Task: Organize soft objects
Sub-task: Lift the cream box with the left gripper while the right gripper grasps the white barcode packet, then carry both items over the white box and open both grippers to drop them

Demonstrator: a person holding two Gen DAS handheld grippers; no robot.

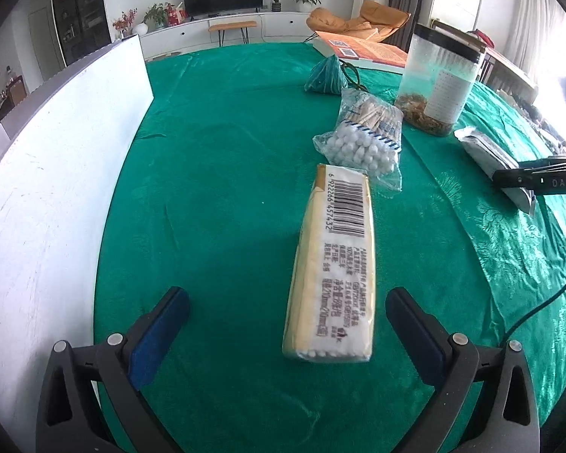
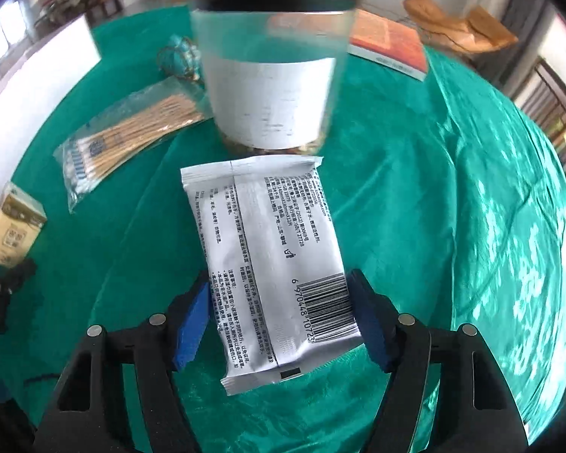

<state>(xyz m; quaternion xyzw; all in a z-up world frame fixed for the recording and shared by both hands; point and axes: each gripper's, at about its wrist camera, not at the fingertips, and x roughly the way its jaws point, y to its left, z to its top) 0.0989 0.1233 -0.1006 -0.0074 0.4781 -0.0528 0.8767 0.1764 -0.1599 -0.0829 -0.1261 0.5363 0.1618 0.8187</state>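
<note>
Two grippers were in my views. My right gripper had its blue pads at either side of a white wipes packet lying flat on the green tablecloth, the right pad against the barcode edge; I could not tell whether the left pad pressed on it. Just beyond the packet stood a clear jar. My left gripper hung with its jaws spread wide and nothing in them. Between and just beyond its fingers lay a yellow tissue pack. Farther off sat a bag of cotton swabs, near the jar. A white board stood to the left.
</note>
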